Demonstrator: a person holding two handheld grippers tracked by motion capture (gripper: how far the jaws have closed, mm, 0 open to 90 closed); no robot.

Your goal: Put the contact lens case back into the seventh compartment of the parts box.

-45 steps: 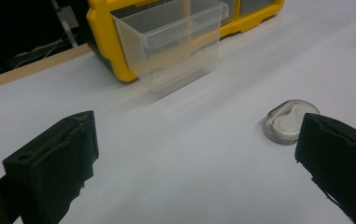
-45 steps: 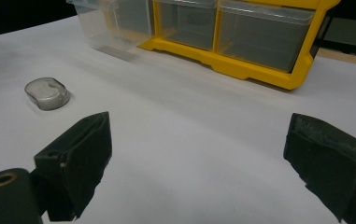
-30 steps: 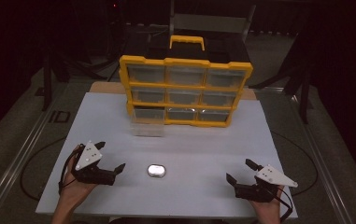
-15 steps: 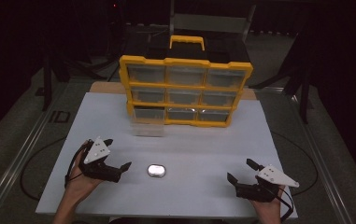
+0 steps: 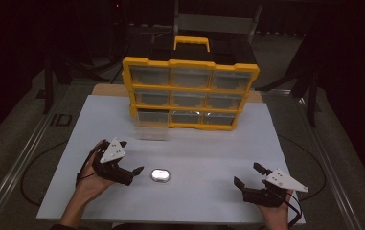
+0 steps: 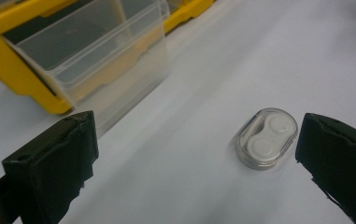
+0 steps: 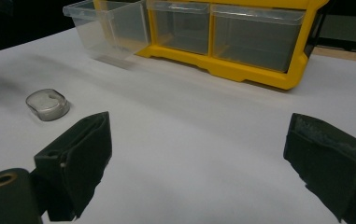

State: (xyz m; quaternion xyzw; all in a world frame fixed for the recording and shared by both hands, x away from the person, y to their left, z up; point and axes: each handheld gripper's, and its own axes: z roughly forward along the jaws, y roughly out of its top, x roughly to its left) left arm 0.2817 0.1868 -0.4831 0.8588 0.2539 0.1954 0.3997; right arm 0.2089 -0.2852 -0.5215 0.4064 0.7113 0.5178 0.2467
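A wide white rectangular table (image 5: 98,120) is seen from the high view, with dark floor around it. At its far edge a yellow plastic organiser cabinet (image 5: 190,62) with a yellow carrying handle is stood upright; nine clear drawers are set in it in three rows of three. The bottom-left drawer, a clear plastic bin (image 5: 150,127), is pulled well out onto the table, its front wall standing past the yellow frame; the same open drawer is seen in the left gripper view (image 6: 115,51) and in the right gripper view (image 7: 112,28).

The left hand-held black gripper (image 5: 134,175) is held low over the near left part of the table, with a grey three-cornered plate on top. Its jaws are spread wide and nothing is gripped between them. The right hand-held black gripper (image 5: 247,177) is held near the front right corner, well apart from the left one; its jaws are likewise spread wide and are closed on nothing.

A small clear oval plastic case (image 5: 160,175) with two round white wells inside is laid flat on the table, just beside the left gripper's jaw tips. In the left gripper view it (image 6: 266,137) is seen close to the right-hand jaw, not touched by it. In the right gripper view it (image 7: 47,104) is seen farther off, beyond the left-hand jaw.
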